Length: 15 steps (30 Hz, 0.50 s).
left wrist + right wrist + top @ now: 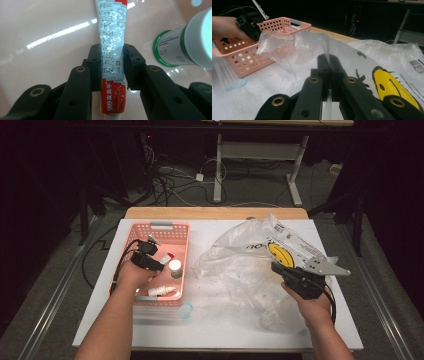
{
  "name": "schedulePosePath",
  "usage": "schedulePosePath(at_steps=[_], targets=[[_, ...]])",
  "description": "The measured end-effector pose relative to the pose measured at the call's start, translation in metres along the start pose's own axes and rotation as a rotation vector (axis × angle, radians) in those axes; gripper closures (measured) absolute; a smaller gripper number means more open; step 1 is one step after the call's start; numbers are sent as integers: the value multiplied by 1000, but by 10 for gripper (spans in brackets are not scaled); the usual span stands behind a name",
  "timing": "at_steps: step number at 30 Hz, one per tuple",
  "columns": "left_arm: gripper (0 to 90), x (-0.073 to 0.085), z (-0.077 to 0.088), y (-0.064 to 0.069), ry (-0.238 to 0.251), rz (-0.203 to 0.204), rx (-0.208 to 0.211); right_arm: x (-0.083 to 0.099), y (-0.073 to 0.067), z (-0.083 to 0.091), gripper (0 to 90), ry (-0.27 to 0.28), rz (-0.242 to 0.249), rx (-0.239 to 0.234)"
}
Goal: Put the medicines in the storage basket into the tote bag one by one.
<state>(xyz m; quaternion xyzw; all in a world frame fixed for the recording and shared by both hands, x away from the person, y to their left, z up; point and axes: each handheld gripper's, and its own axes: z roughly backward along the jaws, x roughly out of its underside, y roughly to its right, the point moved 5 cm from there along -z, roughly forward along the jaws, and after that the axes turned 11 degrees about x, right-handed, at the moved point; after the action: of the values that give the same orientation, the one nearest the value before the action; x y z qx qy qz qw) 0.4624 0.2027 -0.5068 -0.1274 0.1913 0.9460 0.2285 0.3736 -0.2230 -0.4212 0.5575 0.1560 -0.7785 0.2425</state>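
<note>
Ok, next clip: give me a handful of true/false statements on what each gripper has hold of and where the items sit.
1. The left gripper is closed on a red and white ointment tube. True.
2. That tube lies on the bare table beside the basket. False: it lies in the pink basket, on its floor.
3. The right gripper pinches the edge of the clear plastic bag. True.
4. The bag carries a yellow smiley face. True, it shows in the high view and the right gripper view.
5. The white-capped bottle with the green band is clamped in the left gripper. False: it sits free beside the tube.
6. The basket is blue. False: it is pink.
</note>
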Motion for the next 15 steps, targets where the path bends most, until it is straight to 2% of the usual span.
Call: schedulePosePath(at_steps=[4, 8, 15], targets=[[687, 1, 1, -1, -1, -4, 7, 0, 1, 0, 900, 1, 5, 0], [688, 1, 4, -1, 17, -11, -3, 0, 2, 0, 900, 5, 8, 2], [687, -1, 21, 2, 111, -25, -23, 0, 1, 0, 900, 6, 11, 4]])
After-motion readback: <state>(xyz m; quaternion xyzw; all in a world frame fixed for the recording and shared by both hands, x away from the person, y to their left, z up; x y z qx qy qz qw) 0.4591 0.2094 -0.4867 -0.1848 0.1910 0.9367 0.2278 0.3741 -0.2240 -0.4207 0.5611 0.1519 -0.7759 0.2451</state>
